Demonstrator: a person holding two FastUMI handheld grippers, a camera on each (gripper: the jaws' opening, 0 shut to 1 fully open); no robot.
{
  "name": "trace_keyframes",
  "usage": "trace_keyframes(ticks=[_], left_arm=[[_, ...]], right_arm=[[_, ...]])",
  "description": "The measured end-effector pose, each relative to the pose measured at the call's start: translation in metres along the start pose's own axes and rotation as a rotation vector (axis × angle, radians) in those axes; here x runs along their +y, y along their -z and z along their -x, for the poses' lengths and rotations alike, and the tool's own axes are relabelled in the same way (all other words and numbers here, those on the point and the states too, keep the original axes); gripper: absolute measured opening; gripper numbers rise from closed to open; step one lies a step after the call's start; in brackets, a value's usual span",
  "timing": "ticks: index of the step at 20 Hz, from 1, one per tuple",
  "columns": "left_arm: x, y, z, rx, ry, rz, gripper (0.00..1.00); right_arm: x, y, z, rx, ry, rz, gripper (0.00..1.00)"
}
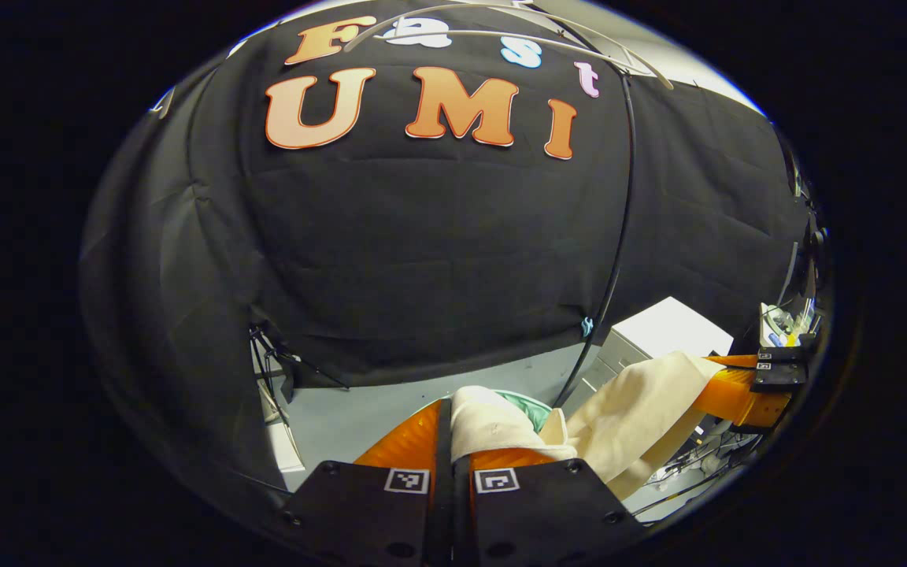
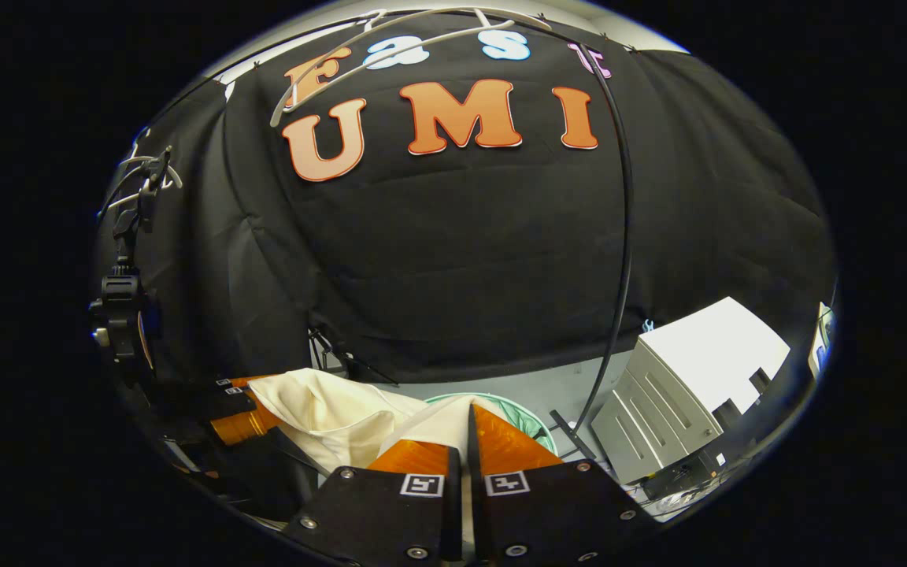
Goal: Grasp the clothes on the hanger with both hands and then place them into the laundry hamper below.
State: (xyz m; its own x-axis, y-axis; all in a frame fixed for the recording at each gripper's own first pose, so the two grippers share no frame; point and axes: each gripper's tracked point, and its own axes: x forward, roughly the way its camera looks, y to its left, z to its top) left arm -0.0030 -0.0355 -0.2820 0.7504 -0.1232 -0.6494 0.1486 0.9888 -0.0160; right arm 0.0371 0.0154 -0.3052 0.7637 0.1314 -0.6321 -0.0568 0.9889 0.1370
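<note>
A cream garment (image 1: 634, 409) stretches between both grippers. In the left gripper view my left gripper (image 1: 453, 425) is shut on a bunched end of it (image 1: 489, 425), and the cloth runs right to the other gripper (image 1: 745, 390). In the right gripper view my right gripper (image 2: 467, 429) is shut on the cloth's other end (image 2: 438, 429), which drapes left to the other gripper (image 2: 245, 417). A green laundry hamper (image 2: 528, 421) sits on the floor just beyond the fingers, also a green rim (image 1: 528, 405) behind the cloth. A white hanger (image 2: 390, 39) hangs empty at the top, and again overhead (image 1: 516, 35).
A white cabinet (image 2: 690, 386) stands to the right of the hamper, seen too at right (image 1: 658, 335). A black pole (image 2: 623, 236) rises between hamper and cabinet. A camera mount on a stand (image 2: 119, 307) is at far left. Cables lie on the grey floor (image 1: 375, 402).
</note>
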Motion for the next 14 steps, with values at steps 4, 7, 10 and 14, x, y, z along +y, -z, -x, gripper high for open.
trace_keyframes(ticks=[4, 7, 10, 14], left_arm=[[0.008, 0.011, -0.002, 0.048, -0.041, -0.048, 0.38], [0.007, 0.02, -0.004, 0.084, -0.031, -0.043, 0.82], [0.01, 0.022, -0.001, 0.092, -0.027, -0.024, 0.83], [0.013, 0.02, 0.005, 0.073, -0.027, -0.029, 0.86]], right_arm=[[-0.006, 0.027, 0.008, 0.06, 0.028, 0.007, 0.46], [0.0, 0.049, 0.009, 0.12, -0.005, -0.02, 0.63], [0.003, 0.051, 0.011, 0.126, -0.007, -0.046, 0.77], [0.005, 0.047, 0.015, 0.112, -0.005, -0.039, 0.83]])
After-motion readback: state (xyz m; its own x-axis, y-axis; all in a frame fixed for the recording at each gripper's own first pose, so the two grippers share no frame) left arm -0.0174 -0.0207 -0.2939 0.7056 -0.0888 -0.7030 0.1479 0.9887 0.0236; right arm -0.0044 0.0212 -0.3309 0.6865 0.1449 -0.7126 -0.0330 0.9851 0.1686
